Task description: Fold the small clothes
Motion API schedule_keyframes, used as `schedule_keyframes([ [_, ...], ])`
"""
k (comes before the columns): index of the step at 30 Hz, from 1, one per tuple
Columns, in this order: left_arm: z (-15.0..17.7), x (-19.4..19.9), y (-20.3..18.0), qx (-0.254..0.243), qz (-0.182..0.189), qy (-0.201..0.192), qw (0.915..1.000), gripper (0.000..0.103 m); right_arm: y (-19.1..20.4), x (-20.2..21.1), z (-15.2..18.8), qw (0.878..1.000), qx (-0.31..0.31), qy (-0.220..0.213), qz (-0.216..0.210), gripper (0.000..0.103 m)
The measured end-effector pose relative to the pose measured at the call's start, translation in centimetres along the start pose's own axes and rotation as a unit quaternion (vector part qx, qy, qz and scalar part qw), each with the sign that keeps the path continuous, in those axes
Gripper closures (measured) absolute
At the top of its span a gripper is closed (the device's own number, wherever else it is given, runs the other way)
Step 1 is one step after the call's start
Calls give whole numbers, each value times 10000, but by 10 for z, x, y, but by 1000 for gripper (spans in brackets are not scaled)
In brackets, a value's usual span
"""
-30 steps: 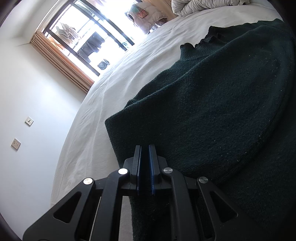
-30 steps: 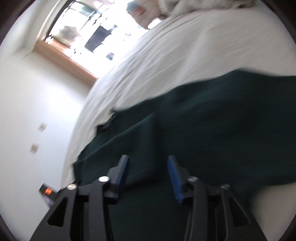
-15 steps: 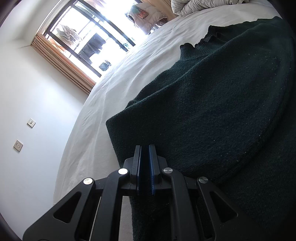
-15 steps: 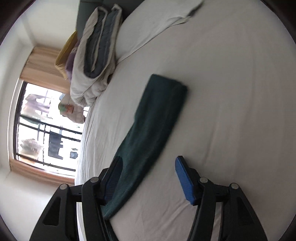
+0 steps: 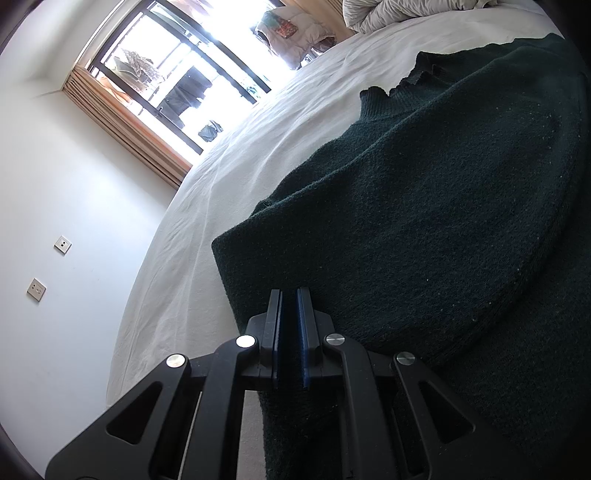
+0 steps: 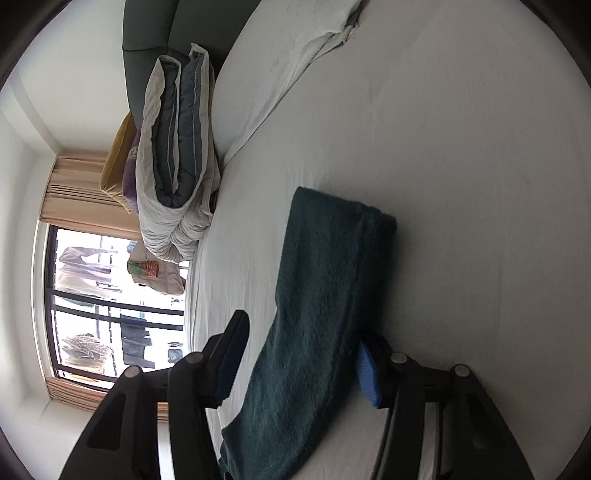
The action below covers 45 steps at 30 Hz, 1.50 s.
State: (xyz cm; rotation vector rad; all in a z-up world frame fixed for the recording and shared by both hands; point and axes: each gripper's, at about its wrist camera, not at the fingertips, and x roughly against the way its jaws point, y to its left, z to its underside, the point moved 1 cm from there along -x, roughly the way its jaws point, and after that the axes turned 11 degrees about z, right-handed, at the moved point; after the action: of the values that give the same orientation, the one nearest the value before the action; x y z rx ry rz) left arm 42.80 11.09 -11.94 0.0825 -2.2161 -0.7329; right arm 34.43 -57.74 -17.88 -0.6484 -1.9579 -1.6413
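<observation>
Dark green knit covers most of the left wrist view: a sweater (image 5: 424, 221) lies spread on the white bed sheet (image 5: 229, 192), its ribbed collar at the far end and its hem at the near end. On the far left of this view stand a white wall with two wall sockets (image 5: 37, 290) and a window (image 5: 173, 74) framed by a beige curtain, with clothes hanging outside it. The left gripper (image 5: 289, 295) sits at the sweater's near left corner with its jaws pressed together on the knit edge, a fold of green cloth pinched between the blue pads and hanging below them. At the far end of the bed a rumpled pale duvet (image 5: 399, 13) shows.

In the right wrist view the scene is rolled on its side. At the left is the same window (image 6: 92, 302), then a folded grey and white quilt (image 6: 177, 155) stacked against a yellow pillow (image 6: 116, 158) and a dark green headboard (image 6: 147, 26). A white towel (image 6: 303, 51) lies flat on the sheet at the far end. Right of the quilt, one sleeve (image 6: 325, 295) of the sweater stretches from near to far across the sheet (image 6: 480, 184), its cuff end farthest away. The right gripper (image 6: 303, 354) straddles this sleeve, its jaws apart and closing, with the cloth between them; the pads do not yet press on it.
</observation>
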Motion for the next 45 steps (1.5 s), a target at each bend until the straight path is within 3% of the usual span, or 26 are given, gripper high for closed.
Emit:
schedule_keyframes([
  [5,0,0,0,4,-2,-5,10000,95,17,-8,5,9979,570,59,300,85],
  [10,0,1,2,44,29,-23,10000,95,62,-1,40,9885,1453,-84,407,90],
  [12,0,1,4,82,75,-33,9999,95,96,3,67,9791,2006,-103,318,91],
  [14,0,2,8,148,154,-46,9998,95,127,10,100,9660,2574,-114,214,91],
  [17,-1,5,17,353,430,-57,9984,95,178,20,166,9339,3574,-122,-26,91],
  [19,-3,9,30,660,848,-68,9942,95,206,27,216,9079,4184,-131,-214,91],
  [20,-4,12,38,881,1127,-90,9897,95,219,30,248,8893,4560,-150,-295,91],
  [21,-6,18,51,1259,1542,-152,9799,95,229,32,282,8673,4962,-158,-365,92],
  [24,-12,38,78,2133,2215,-481,9503,95,243,30,368,8051,5912,-179,-446,92],
  [25,-15,44,84,2369,2540,-590,9359,94,243,28,406,7730,6325,-157,-464,92],
  [26,-17,48,89,2584,2891,-658,9194,92,239,26,432,7496,6600,-182,-472,92],
  [27,-21,50,94,2845,3346,-717,8955,85,234,22,461,7219,6903,-196,-438,92],
  [29,-25,48,100,3241,3991,-789,8541,56,221,14,499,6892,7234,-62,-411,92],
  [30,-25,46,102,3477,4229,-811,8329,26,215,10,513,6794,7327,3,-403,92],
  [31,-25,45,102,3646,4311,-816,8213,16,210,6,526,6709,7406,52,-377,92],
  [34,-26,30,96,4014,4741,-599,7814,16,199,-3,540,6621,7484,191,-352,92],
  [36,-31,17,88,4261,5147,-401,7429,16,196,-1,541,6586,7515,134,-349,92],
  [37,-34,13,86,4325,5279,-351,7301,16,195,0,540,6571,7529,120,-354,92],
  [38,-37,9,83,4394,5390,-298,7180,16,193,1,539,6555,7544,111,-342,92],
  [40,-43,-2,76,4526,5476,-95,7037,16,192,4,535,6527,7568,69,-343,92],
  [41,-44,-7,74,4629,5597,3,6874,16,193,4,535,6503,7590,50,-329,92],
  [43,-46,-20,67,4747,5771,183,6643,16,192,7,537,6414,7665,-13,-335,92],
  [45,-47,-31,60,4821,5862,413,6498,16,194,3,540,6324,7740,-63,-324,92],
])
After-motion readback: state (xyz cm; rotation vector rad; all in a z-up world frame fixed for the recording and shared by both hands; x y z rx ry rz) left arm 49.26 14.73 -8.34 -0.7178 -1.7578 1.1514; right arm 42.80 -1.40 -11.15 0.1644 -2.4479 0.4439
